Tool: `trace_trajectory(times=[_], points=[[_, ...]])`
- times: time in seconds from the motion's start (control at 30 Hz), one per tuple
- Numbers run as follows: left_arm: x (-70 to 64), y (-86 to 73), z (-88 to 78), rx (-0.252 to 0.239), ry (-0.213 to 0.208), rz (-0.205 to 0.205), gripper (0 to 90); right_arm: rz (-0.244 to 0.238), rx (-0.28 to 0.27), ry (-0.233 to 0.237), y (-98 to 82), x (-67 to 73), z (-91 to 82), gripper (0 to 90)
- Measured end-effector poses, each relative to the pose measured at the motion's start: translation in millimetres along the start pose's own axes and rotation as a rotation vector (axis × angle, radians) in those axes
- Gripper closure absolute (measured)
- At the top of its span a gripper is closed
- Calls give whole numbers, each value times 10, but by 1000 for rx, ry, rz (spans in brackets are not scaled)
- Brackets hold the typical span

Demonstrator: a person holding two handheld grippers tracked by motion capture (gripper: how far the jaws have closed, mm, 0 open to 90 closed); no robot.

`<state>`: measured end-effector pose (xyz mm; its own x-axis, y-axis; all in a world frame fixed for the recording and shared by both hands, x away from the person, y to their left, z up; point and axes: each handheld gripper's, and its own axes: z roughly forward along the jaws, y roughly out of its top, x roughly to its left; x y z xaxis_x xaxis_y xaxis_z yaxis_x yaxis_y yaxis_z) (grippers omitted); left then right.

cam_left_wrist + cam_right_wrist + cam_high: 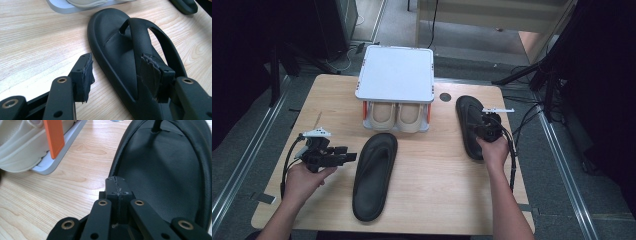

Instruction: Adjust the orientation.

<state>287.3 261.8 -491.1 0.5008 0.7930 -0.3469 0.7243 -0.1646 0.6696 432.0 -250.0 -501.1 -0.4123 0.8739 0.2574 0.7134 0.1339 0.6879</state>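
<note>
Two black flip-flops lie on the wooden table (pixel 437 170). One flip-flop (pixel 374 175) lies in the middle, its toe towards the rack. My left gripper (pixel 351 158) is just left of it and open. In the left gripper view that sandal (pixel 117 47) has its rim between the jaws, and the right pad (pixel 150 72) hangs over the strap. The other flip-flop (pixel 469 125) lies at the right. My right gripper (pixel 482 122) hovers over it, shut with nothing between its fingers. In the right gripper view the shut tips (pixel 116 187) sit at the left rim of this sandal (pixel 162 170).
A small rack with a white top (pixel 397 72) and orange posts (pixel 53 137) stands at the back middle. A beige pair of shoes (pixel 399 117) sits on its lower shelf. A small dark disc (pixel 445 97) lies beside the rack. Dark stands and cables surround the table.
</note>
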Motion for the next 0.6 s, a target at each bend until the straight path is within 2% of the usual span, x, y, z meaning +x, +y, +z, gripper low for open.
trace_trajectory(times=[0.1,0.27,0.4,0.47,0.6], points=[[4,-2,2,2,2,0,444,12,-5,6,2,4,28,900],[-2,-6,3,7,-2,10,447,0,-3,3,13,14,31,900],[-7,-12,8,2,0,12,448,13,-15,-10,32,-44,-48,900],[-2,-15,7,4,-1,11,447,38,-27,-12,34,-102,-105,900],[11,-21,0,1,-2,0,447,39,-52,-42,40,-187,-220,884]])
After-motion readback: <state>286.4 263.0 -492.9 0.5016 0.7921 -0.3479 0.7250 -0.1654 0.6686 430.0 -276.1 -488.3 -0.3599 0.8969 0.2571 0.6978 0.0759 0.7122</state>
